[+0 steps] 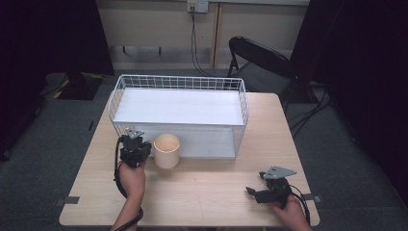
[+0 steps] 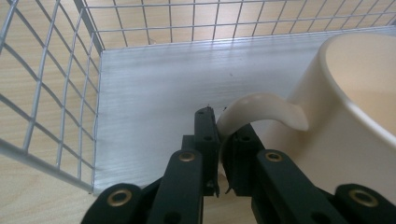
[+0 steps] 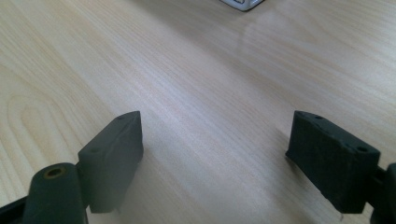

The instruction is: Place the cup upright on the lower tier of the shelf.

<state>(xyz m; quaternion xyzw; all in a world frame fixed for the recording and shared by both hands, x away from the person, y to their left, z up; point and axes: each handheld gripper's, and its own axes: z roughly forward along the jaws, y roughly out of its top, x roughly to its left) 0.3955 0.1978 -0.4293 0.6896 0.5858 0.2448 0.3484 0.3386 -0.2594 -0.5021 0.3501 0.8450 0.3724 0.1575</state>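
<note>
A cream mug (image 1: 167, 150) stands upright on the wooden table (image 1: 202, 190), right at the near side of a white wire basket (image 1: 178, 83). My left gripper (image 1: 148, 148) reaches in from the mug's left. In the left gripper view the left gripper (image 2: 223, 135) is shut on the mug's curved handle (image 2: 261, 109), with the mug's body (image 2: 345, 116) to the right and the basket's white floor panel (image 2: 154, 102) beyond. My right gripper (image 1: 255, 182) rests low at the table's near right. The right gripper (image 3: 215, 154) is open, with bare wood between its jaws.
The basket takes up the far half of the table, with wire walls (image 2: 46, 93) at its left and back. A black folding chair (image 1: 260, 62) stands behind the table's far right corner. Grey carpet surrounds the table.
</note>
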